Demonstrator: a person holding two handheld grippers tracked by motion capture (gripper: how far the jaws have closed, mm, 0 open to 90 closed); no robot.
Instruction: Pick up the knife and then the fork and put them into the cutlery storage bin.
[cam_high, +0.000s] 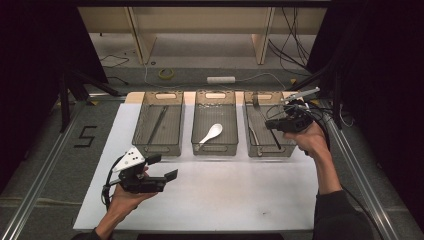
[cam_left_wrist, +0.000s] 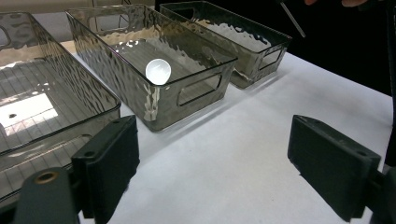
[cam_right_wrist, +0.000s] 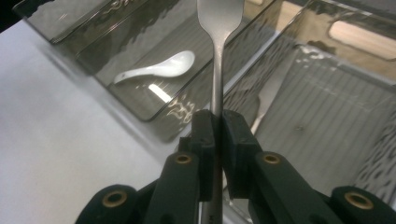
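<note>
on the left of the white table (cam_high: 210, 195) the left gripper (cam_high: 162, 167) hovers low over bare tabletop with its jaws spread wide and nothing between them, well short of the three smoky plastic bins; the left bin (cam_high: 158, 123) has what looks like a long thin utensil lying in it, too dim to name, and the middle bin (cam_high: 215, 145) holds a white ceramic spoon (cam_high: 211, 133) lying flat on the floor of it; further right, over the right bin (cam_high: 257, 150), the right gripper (cam_high: 269, 123) has its jaws pressed together on the stem of a metal fork (cam_right_wrist: 217, 70), which in the right gripper view runs straight up out of the pads (cam_right_wrist: 204, 133) with its broad part reaching past the top edge, so the tines are cut off; another piece of cutlery seems to lie in that bin beneath it; i'd judge the fork light, stiff and slick, the sort of thing that can swivel or slide in a flat pinch, so the narrow stem near the middle, where it's held now, looks the sensible place, and it should be let down flat and gently so it doesn't clatter
</note>
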